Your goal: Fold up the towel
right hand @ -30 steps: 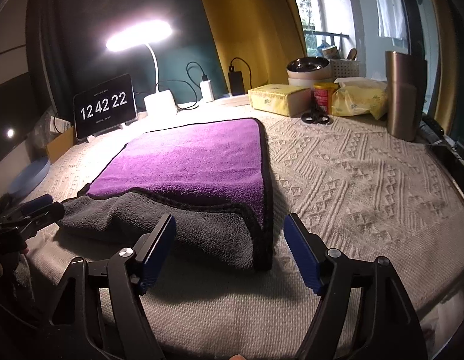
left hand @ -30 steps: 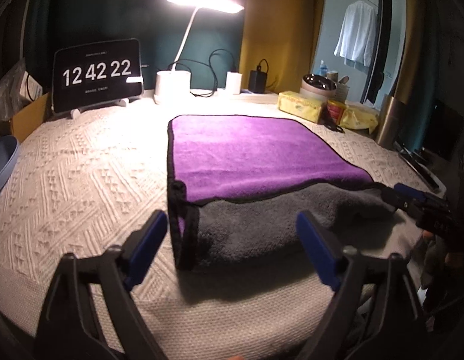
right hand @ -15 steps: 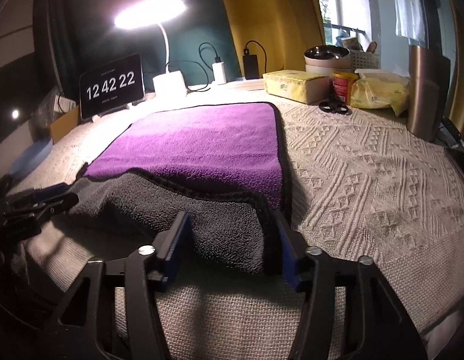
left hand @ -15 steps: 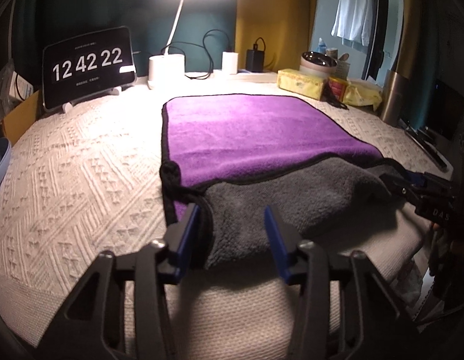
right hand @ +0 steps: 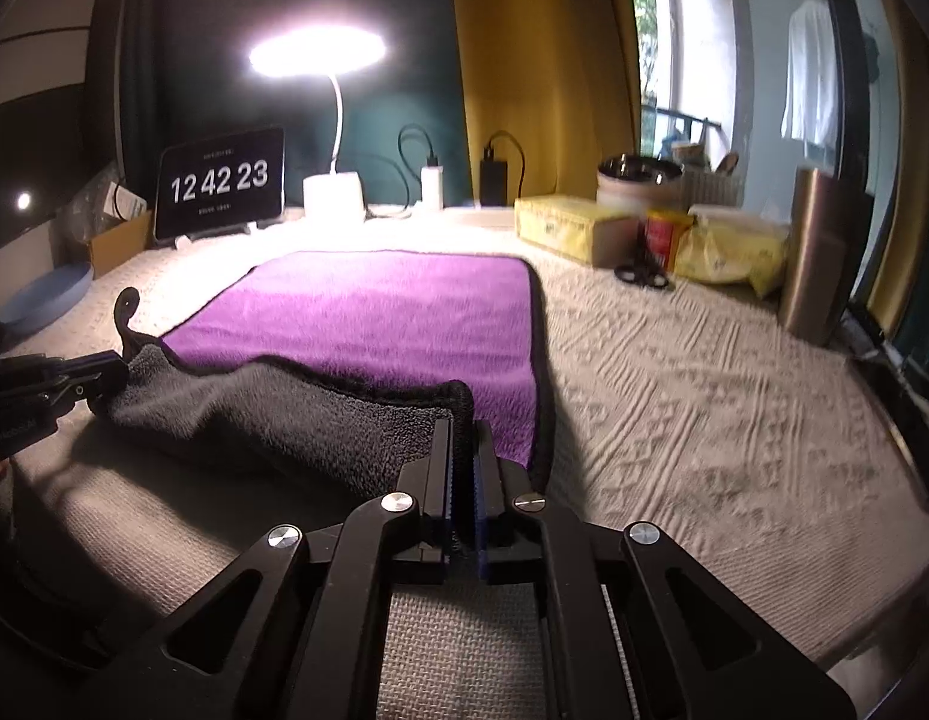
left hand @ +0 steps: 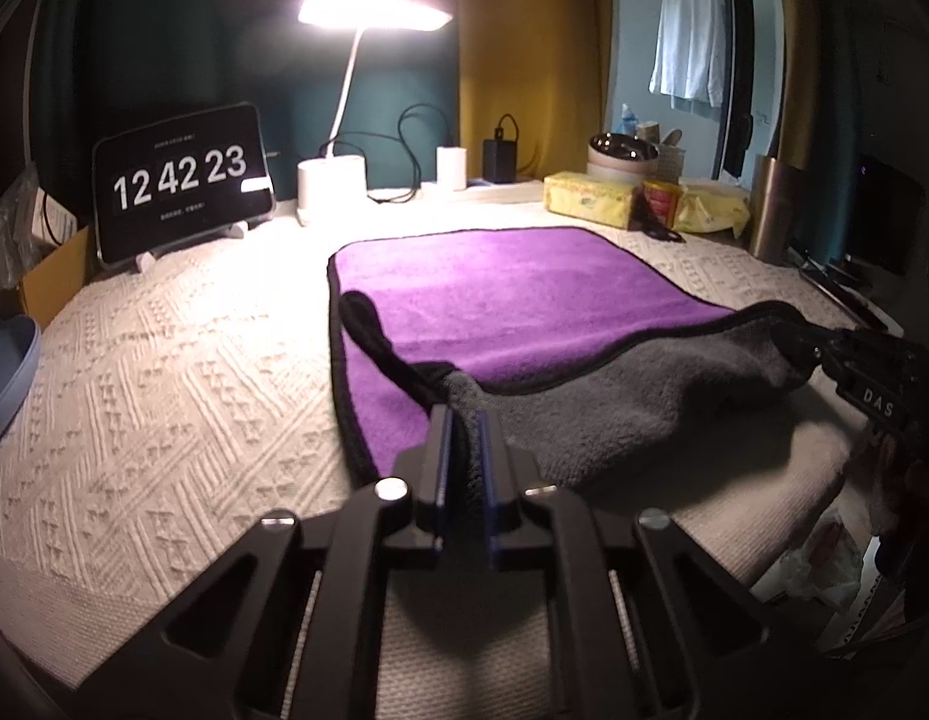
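A towel (left hand: 512,294), purple on top and grey underneath with black trim, lies on the white knitted cover; it also shows in the right wrist view (right hand: 380,312). Its near edge is turned up, grey side showing. My left gripper (left hand: 462,420) is shut on the near left corner of the towel and holds it a little above the cover. My right gripper (right hand: 462,429) is shut on the near right corner. Each gripper shows in the other's view, the right one (left hand: 824,345) and the left one (right hand: 104,369), both pinching cloth.
At the back stand a clock tablet (left hand: 179,183), a lit white lamp (left hand: 332,189), chargers, a yellow box (left hand: 590,201), a bowl (left hand: 620,153) and a metal tumbler (left hand: 776,210). Scissors (right hand: 641,273) lie at the back right. A blue dish (left hand: 8,372) sits at the left edge.
Both grippers have closed from wide open onto the near corners of the towel. The near edge has lifted off the cover and moved slightly towards the back.
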Demonstrator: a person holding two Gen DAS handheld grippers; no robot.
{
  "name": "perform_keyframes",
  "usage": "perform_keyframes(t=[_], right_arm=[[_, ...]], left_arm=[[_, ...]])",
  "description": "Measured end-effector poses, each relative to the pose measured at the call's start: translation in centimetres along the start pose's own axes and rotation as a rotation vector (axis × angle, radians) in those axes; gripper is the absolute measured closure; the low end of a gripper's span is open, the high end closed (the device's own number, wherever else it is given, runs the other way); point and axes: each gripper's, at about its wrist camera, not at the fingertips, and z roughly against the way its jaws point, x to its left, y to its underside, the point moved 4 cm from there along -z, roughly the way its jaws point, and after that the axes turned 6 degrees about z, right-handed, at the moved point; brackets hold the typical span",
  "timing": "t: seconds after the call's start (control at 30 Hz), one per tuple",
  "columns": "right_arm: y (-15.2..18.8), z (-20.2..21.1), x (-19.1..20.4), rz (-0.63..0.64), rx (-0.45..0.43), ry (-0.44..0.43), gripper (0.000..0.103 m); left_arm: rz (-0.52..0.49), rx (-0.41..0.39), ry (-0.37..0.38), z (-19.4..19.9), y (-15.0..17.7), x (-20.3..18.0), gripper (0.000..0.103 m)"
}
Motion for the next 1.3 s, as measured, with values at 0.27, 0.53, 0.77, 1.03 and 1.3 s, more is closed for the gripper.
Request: perform_keyframes(t=[0.27, 0.53, 0.77, 1.03, 1.3], right_arm=[[-2.5, 1.0, 0.1, 0.026, -0.072, 0.0, 0.097], [-5.6, 0.7, -0.3, 0.064, -0.138, 0.005, 0.097], [-8.7, 0.0, -0.8, 0.094, -0.19, 0.005, 0.097], [-11.7, -1.2, -1.3, 0.102, -0.221, -0.01, 0.097], [-13.7, -3.0, -1.3, 0.116, -0.227, -0.012, 0.097]], left_arm=[[-0.012, -0.067, -0.006, 1.3, -2.1, 0.1, 0.094], [-0.025, -0.123, -0.012, 1.7, -4.3, 0.3, 0.094], [-0.035, -0.159, -0.012, 0.9, -6.9, 0.6, 0.094], [-0.07, -0.189, -0.015, -0.4, -9.7, 0.6, 0.094], [0.018, -0.185, 0.029, -2.4, -11.6, 1.8, 0.094]])
